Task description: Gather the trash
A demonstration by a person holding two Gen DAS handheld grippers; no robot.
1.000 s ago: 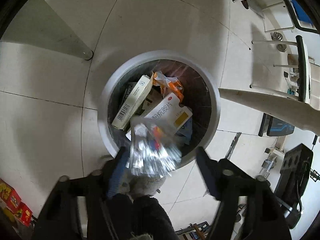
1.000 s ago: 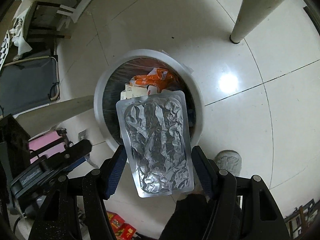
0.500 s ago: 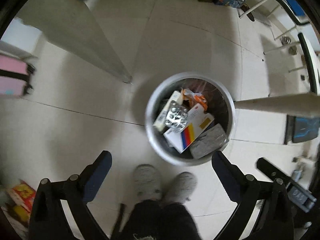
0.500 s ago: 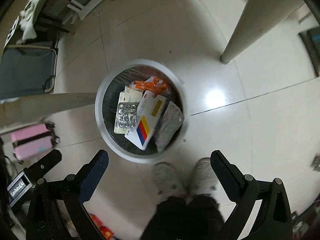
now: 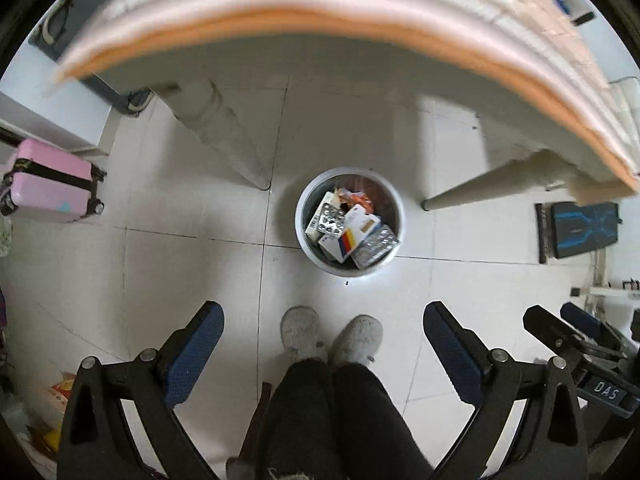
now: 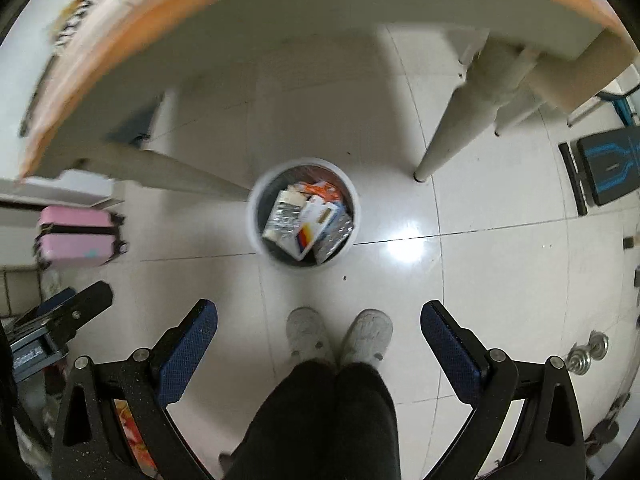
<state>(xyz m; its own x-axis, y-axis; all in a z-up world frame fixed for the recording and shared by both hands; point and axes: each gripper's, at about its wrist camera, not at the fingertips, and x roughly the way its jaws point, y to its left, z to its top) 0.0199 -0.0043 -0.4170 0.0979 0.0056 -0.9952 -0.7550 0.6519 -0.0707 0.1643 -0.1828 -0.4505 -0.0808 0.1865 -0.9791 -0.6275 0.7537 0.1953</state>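
A round white trash bin (image 5: pixel 301 216) stands on the tiled floor under the table, also in the right wrist view (image 6: pixel 253 216). It holds a white medicine box with coloured stripes (image 5: pixel 347 232), silver blister packs (image 5: pixel 376 246) and orange wrappers (image 5: pixel 356 198). My left gripper (image 5: pixel 322 320) is open and empty, high above the floor. My right gripper (image 6: pixel 318 318) is open and empty at the same height. The other gripper shows at the side edge of each view.
The orange-edged table top (image 5: pixel 360 28) fills the upper part of both views, with its legs (image 5: pixel 236 148) (image 6: pixel 452 136) either side of the bin. The person's grey slippers (image 5: pixel 332 336) stand below the bin. A pink suitcase (image 5: pixel 52 180) is at the left, a black and blue board (image 5: pixel 584 228) at the right.
Both grippers let their foil packs drop into the bin, opened wide and rose far above it. The table top has come into view.
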